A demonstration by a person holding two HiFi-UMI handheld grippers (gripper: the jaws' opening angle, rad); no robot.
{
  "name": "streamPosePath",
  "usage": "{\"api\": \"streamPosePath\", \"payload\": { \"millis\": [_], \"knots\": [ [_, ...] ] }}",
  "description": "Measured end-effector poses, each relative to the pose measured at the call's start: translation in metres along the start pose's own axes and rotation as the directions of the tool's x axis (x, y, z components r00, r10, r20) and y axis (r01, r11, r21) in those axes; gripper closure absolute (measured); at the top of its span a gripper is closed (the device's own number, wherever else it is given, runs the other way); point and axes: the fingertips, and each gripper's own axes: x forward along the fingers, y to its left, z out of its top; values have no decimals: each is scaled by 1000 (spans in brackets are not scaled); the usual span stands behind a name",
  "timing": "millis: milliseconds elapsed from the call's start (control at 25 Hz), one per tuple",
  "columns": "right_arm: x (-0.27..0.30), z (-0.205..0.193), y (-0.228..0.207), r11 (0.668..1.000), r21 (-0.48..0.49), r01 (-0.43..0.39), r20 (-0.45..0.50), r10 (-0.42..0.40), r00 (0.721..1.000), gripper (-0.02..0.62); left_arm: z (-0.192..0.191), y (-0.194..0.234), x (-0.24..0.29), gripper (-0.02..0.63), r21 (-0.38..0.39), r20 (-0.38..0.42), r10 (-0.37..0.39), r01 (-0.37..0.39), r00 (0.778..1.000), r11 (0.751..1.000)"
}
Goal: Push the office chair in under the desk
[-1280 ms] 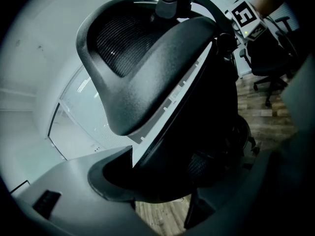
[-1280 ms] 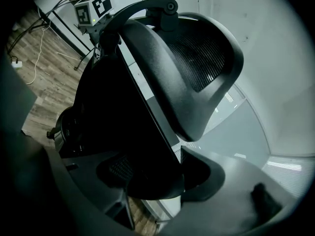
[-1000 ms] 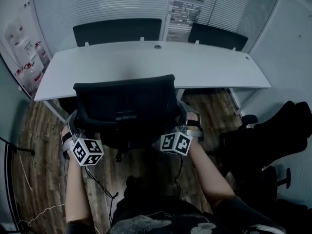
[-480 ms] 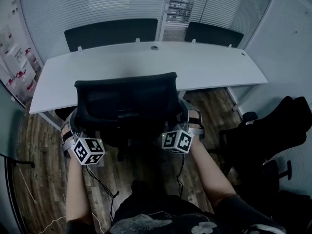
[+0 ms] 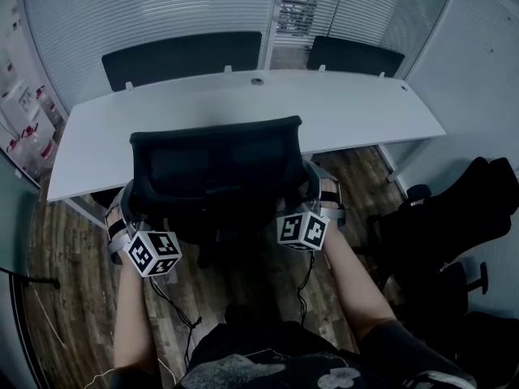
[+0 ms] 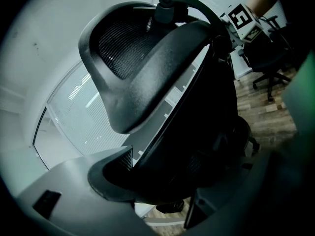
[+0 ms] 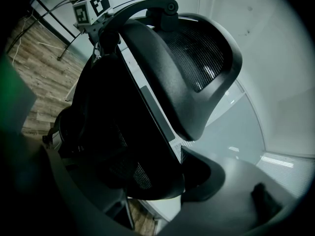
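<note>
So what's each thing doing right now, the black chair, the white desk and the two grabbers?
Black mesh office chair: upright, right at the desk's near edge.
Long white desk: level, chair at its front.
Left gripper: jaws apart, chair's left side between them.
Right gripper: jaws apart, chair's right side between them.
Two black chairs behind the desk: upright, close to its far edge.
</note>
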Motion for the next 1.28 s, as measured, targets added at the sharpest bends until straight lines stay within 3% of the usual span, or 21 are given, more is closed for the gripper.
{"api": "streamPosePath", "payload": {
  "millis": [600,920,1280],
  "knots": [
    [5,-4,-4,1000,-21,-6,16,6,1000,319,4,-1,6,284,-11,-40,2,-3,999,1000],
    [-2,-9,-5,999,48,-23,0,23,1000,318,4,0,-5,279,-3,-77,53,-54,996,999],
    [-38,-16,-16,996,92,-11,60,6,998,318,-1,-14,-56,265,-104,-137,78,-93,988,990]
  ]
}}
